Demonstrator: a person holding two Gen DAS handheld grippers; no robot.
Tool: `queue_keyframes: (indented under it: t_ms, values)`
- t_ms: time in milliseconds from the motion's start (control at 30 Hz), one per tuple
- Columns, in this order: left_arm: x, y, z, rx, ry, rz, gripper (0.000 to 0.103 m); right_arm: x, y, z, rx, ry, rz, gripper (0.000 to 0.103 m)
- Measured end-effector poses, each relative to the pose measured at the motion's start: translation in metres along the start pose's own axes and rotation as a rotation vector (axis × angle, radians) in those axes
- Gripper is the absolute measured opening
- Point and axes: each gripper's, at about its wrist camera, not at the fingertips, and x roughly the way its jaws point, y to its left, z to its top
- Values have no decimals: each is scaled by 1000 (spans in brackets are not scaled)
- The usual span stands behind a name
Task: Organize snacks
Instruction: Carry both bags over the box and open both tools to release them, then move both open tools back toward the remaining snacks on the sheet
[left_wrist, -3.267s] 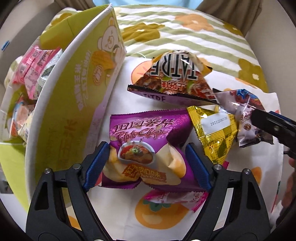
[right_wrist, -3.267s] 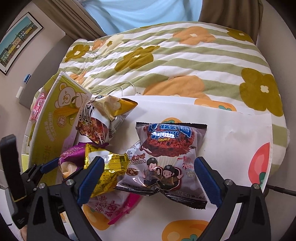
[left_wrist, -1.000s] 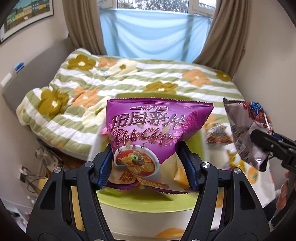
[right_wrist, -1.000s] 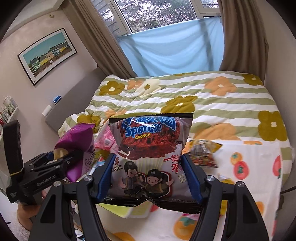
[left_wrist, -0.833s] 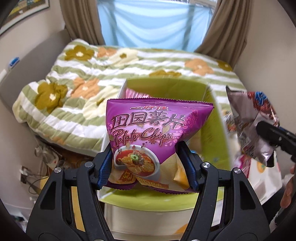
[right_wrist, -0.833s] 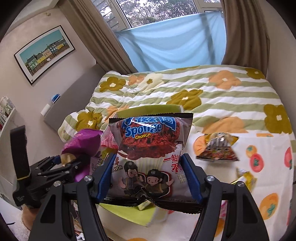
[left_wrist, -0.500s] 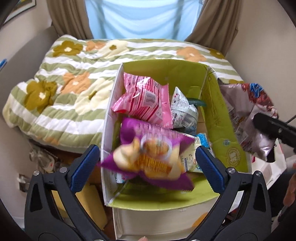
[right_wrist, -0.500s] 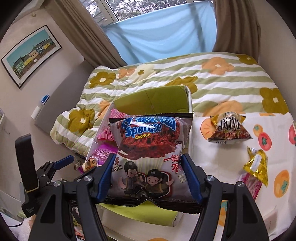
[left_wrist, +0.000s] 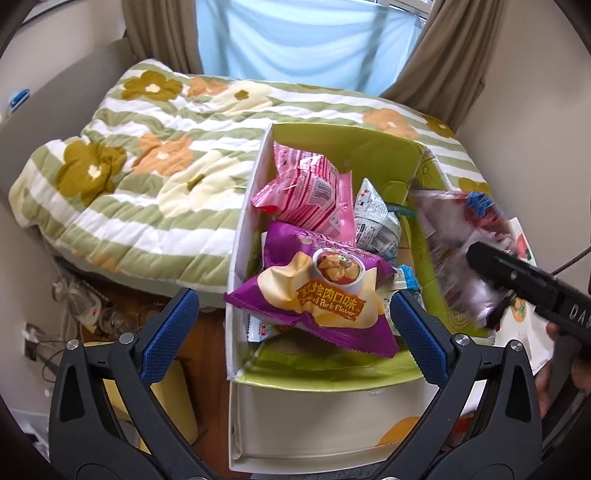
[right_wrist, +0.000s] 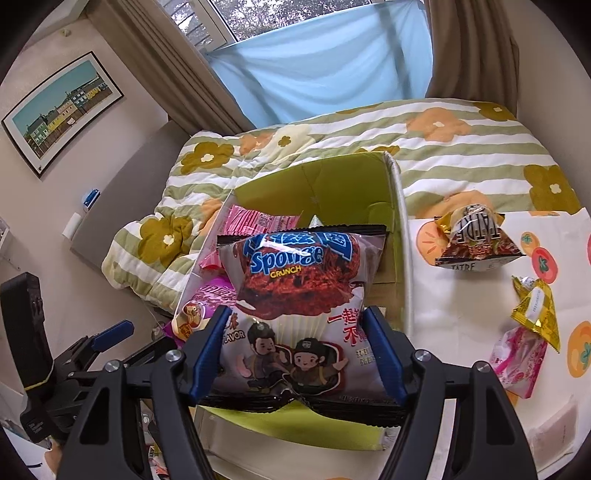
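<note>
We see our left gripper (left_wrist: 291, 325) with its fingers spread wide and empty, low in the frame above the green snack box (left_wrist: 413, 155), where the purple potato chips bag (left_wrist: 314, 295) lies on top of a pink packet (left_wrist: 306, 192). Our right gripper (right_wrist: 295, 354) has its fingers closed on the Sponge Crunch bag (right_wrist: 295, 284) at centre frame over the box, while a TATRE bag (right_wrist: 476, 240) and a gold packet (right_wrist: 535, 310) lie at right on the bench (right_wrist: 461, 295)

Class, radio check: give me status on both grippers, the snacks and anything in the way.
Left gripper open, chips bag lying in box. Right gripper shut on Sponge Crunch bag, above box. Three snacks on table. Nothing blocking.
</note>
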Motion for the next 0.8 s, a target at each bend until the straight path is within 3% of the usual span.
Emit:
queue_keyframes:
  t_ms: [67,133,467,800]
  values:
    - [-2,2,-1,-11,-4,2,102,2,2,-2,-15,-5,6,94]
    - [-4,3,-1,-20,-7,5,102,0,5,-5,-54,-27,19,102]
    - [-10,0,1,-25,-33,0,102,-6,10,-10,-150,-28,24,102]
    - [-32,-30,14,50,-90,-69,102,-44,-2,-10,-114,-84,-6,102]
